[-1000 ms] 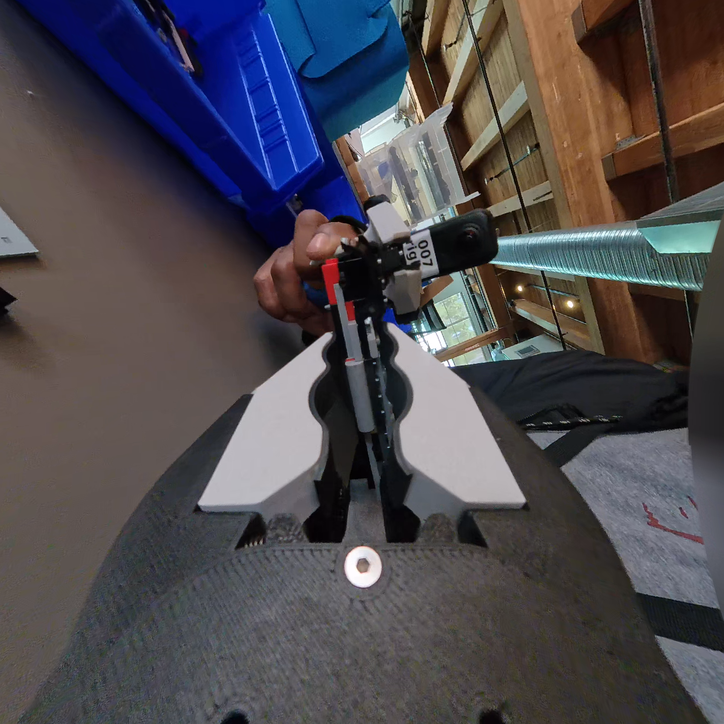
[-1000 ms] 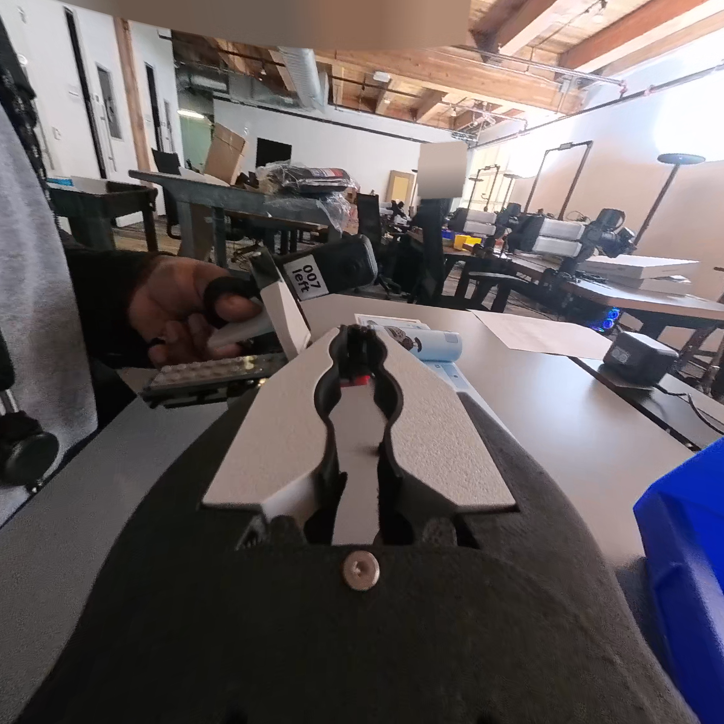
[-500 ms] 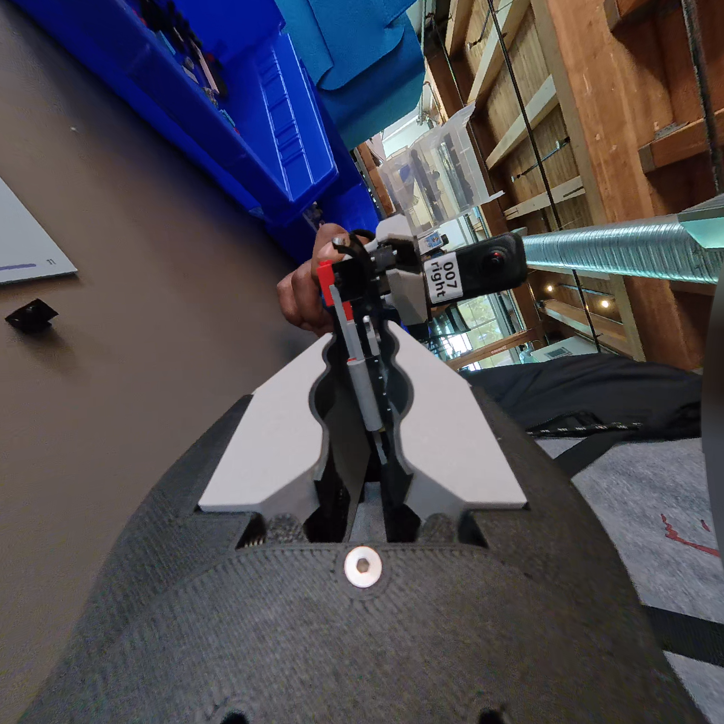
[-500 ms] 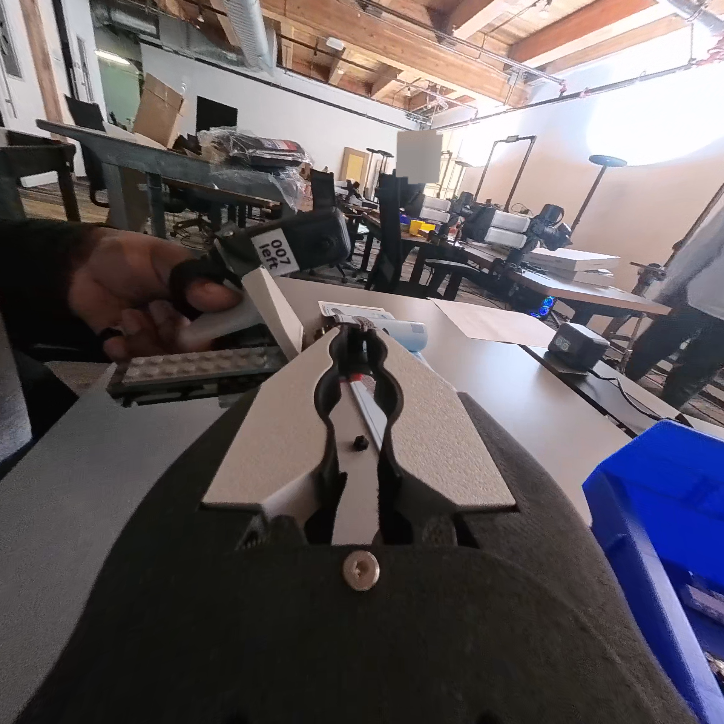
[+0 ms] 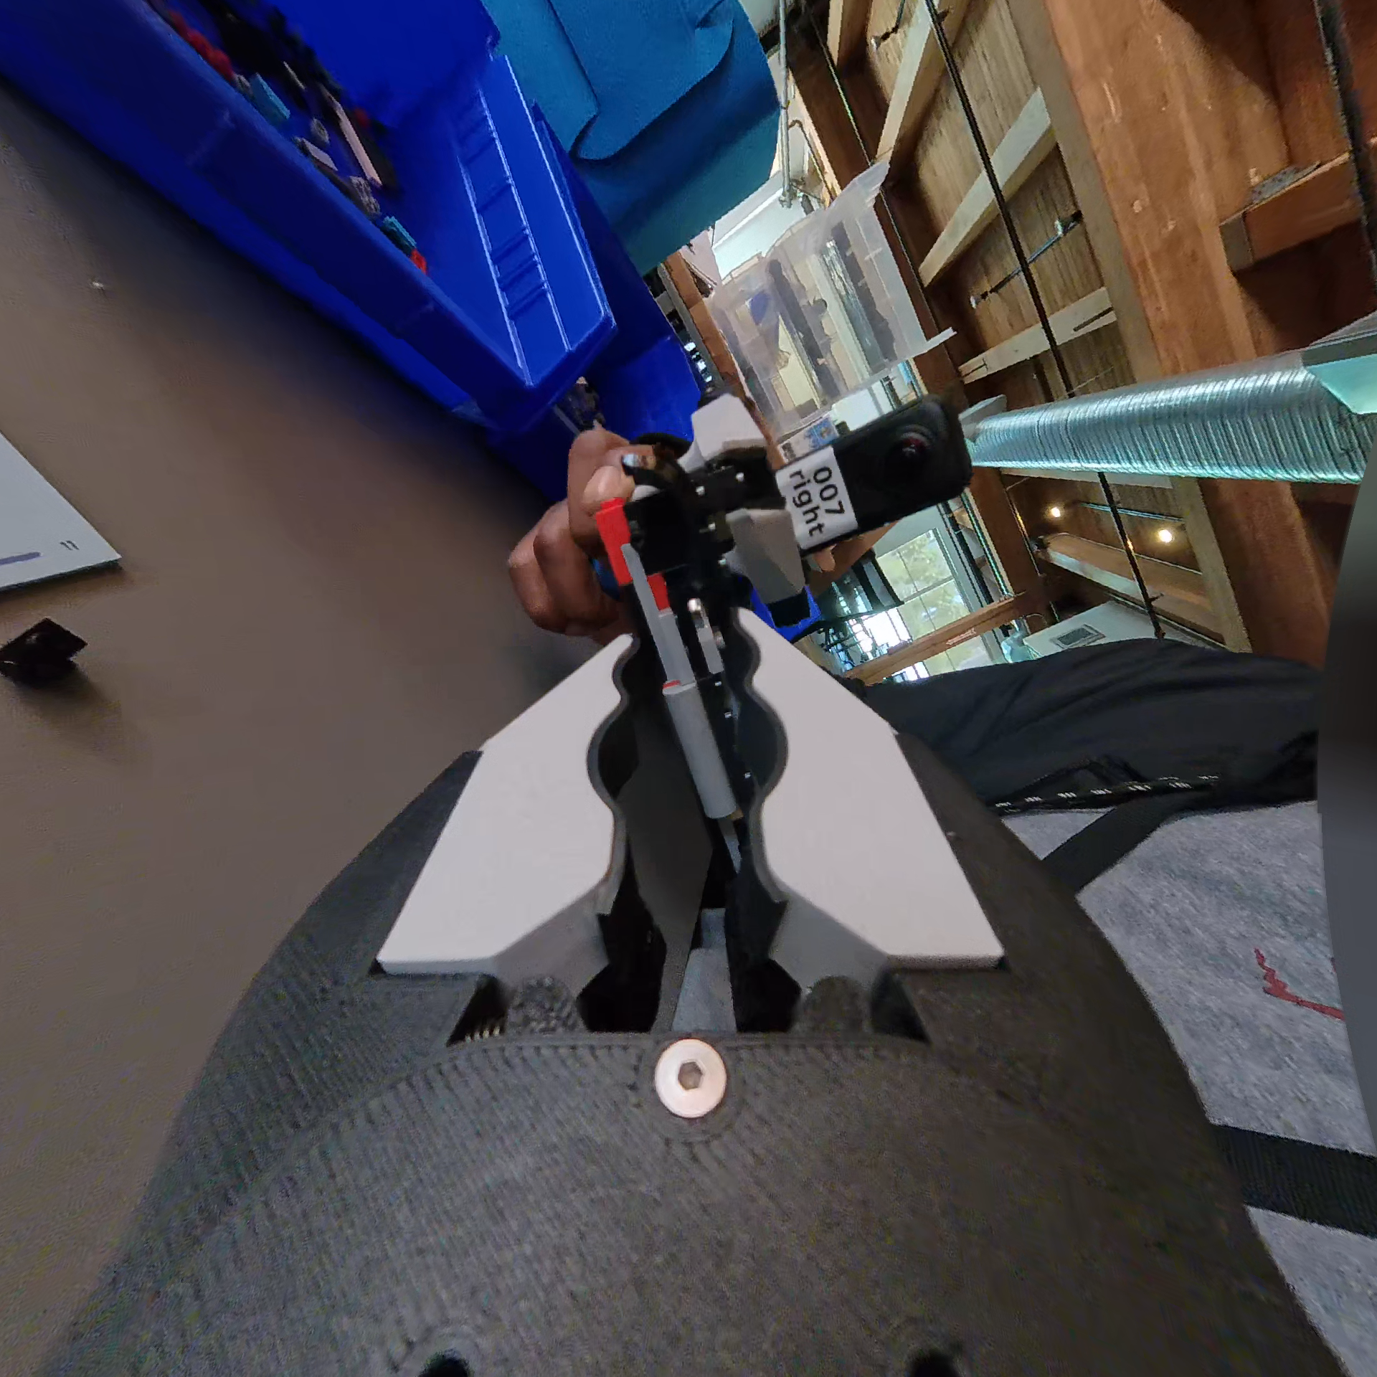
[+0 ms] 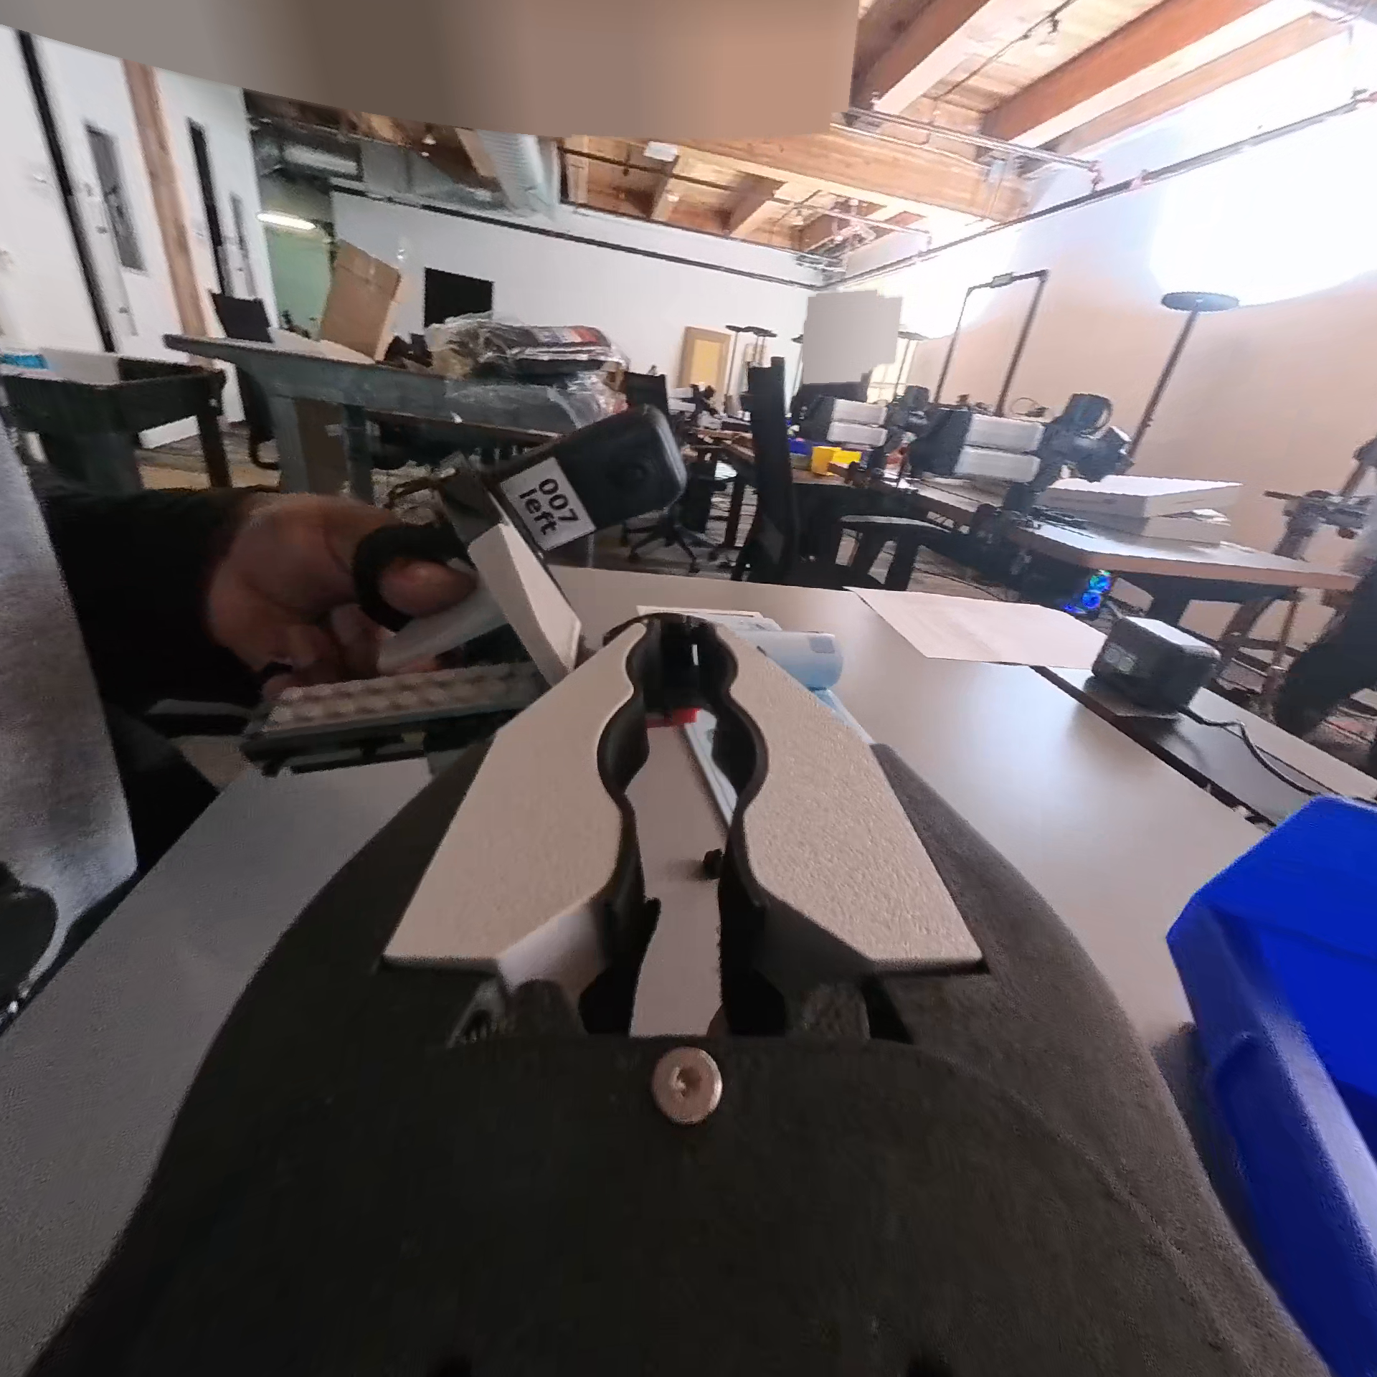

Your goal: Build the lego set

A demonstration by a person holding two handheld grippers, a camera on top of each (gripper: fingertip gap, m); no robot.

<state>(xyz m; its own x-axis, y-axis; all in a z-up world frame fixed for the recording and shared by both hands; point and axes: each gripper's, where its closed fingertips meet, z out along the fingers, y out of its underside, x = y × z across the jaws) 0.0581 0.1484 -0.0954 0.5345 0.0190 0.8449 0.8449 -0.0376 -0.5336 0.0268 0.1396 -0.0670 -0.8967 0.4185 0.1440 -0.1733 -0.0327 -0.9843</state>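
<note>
A long lego assembly [image 5: 697, 738] of grey and black parts, with a red brick [image 5: 615, 536] at its far end, is held in the air between both grippers. My left gripper [image 5: 689, 648] is shut on its near end. The right gripper's body with its camera [image 5: 879, 477] and a hand [image 5: 559, 566] shows at the far end. In the right wrist view my right gripper [image 6: 682, 648] is shut on the black and red end [image 6: 670, 717]. The assembly's grey studded plate [image 6: 395, 704] runs left to the left gripper's finger [image 6: 529, 596].
Blue bins [image 5: 372, 186] with loose lego pieces stand on the brown table [image 5: 261, 521], and one blue bin [image 6: 1304, 1043] is at my right. A paper sheet [image 5: 37, 536], a small black piece [image 5: 37, 648], a booklet [image 6: 805, 656] and a black box [image 6: 1155, 663] lie on the table. Both grippers' tips are close together, under 4 cm apart.
Both grippers stay shut on the assembly. The pair has shifted and tilted together: the left view now shows more table and bin, and the right view has swung back towards the room.
</note>
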